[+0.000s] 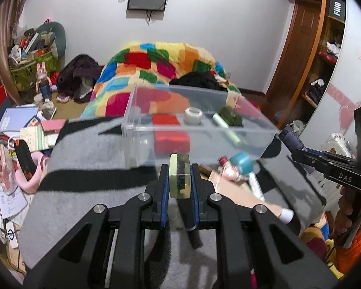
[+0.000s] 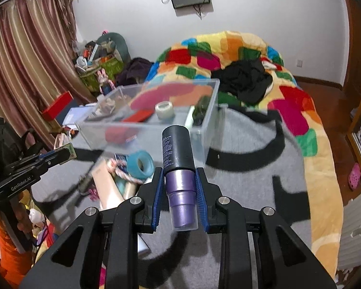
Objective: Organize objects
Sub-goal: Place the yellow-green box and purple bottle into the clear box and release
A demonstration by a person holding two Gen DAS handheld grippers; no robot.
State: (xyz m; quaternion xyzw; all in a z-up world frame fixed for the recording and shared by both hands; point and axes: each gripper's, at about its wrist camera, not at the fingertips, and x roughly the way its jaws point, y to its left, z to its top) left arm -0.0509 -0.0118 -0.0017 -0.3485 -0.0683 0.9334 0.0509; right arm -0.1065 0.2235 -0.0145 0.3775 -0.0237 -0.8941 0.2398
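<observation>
Left tool (image 1: 179, 175) is gripping a small translucent yellowish block (image 1: 179, 180) with a dark insert, held upright between the blue pads, jaws narrow. Right tool (image 2: 179, 187) is clamping a purple bottle with a black cap (image 2: 178, 159), cap pointing forward and away from the camera, pads pressing on the purple body.

Clear plastic bin (image 1: 264, 130) is sitting on the grey-and-black blanket (image 1: 84, 192) on the bed, at 12 o'clock from both tools and apart from both held items. Inside it: a red box (image 1: 172, 137) toward the left, a roll of clear tape (image 1: 193, 115) in the middle, a dark green item (image 1: 231, 118) and a pale green tube (image 1: 226, 128) toward the right.

Loose items are lying on the blanket just in front of the bin, at about 1 o'clock in the left wrist view and 10 o'clock in the right: a teal tape roll (image 2: 139, 163), a cardboard box (image 2: 106, 183), and a small pink-and-white figure (image 1: 228, 168); edges are blurred there.

In the left wrist view the right tool is showing at 3 o'clock; in the right wrist view the left tool is showing at 9 o'clock with the yellowish block at its tip. Multicoloured patchwork quilt (image 2: 288, 110) is lying behind the bin.
</observation>
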